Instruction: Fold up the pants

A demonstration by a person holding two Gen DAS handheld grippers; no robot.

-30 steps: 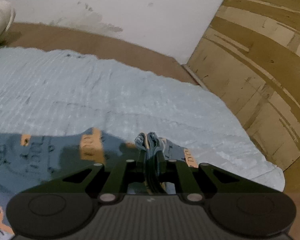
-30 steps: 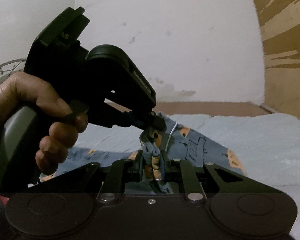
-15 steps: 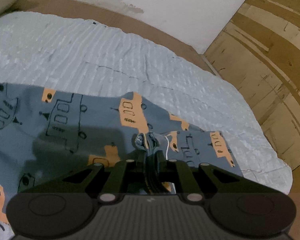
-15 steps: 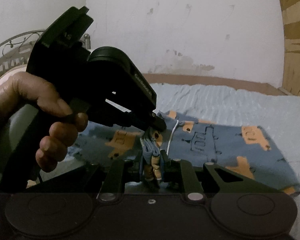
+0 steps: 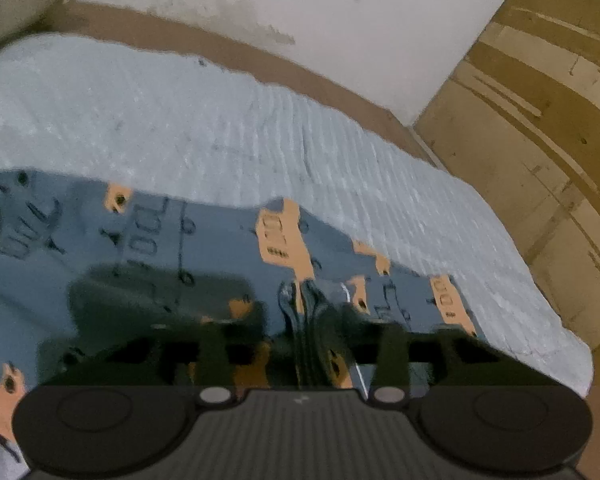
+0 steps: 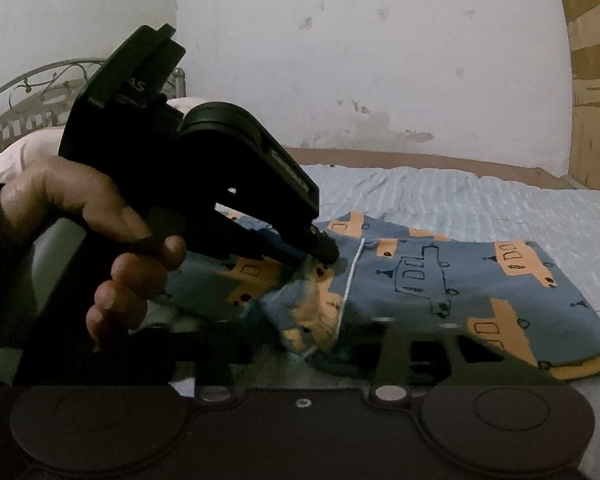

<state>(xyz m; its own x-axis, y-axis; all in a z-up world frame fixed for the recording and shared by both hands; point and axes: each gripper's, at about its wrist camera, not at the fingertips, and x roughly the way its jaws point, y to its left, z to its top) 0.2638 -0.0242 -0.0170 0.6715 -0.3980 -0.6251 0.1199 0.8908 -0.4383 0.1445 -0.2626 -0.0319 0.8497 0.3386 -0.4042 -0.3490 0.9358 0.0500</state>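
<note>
Both claws, left (image 5: 304,320) and right (image 6: 304,340), just opened off printed pants (image 6: 460,280); no legible writing.

Soft printed cloth pants (image 6: 440,276) on ribbed, textured bedspread (image 5: 260,136); matt black claws.

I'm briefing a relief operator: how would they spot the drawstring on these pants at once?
Start at the light blue bedspread, then the blue pants with orange vehicle prints lying on it. The drawstring is a thin white cord that runs down the bunched fabric at their near left end, just ahead of the right gripper. Nothing else on the pants is white.
</note>
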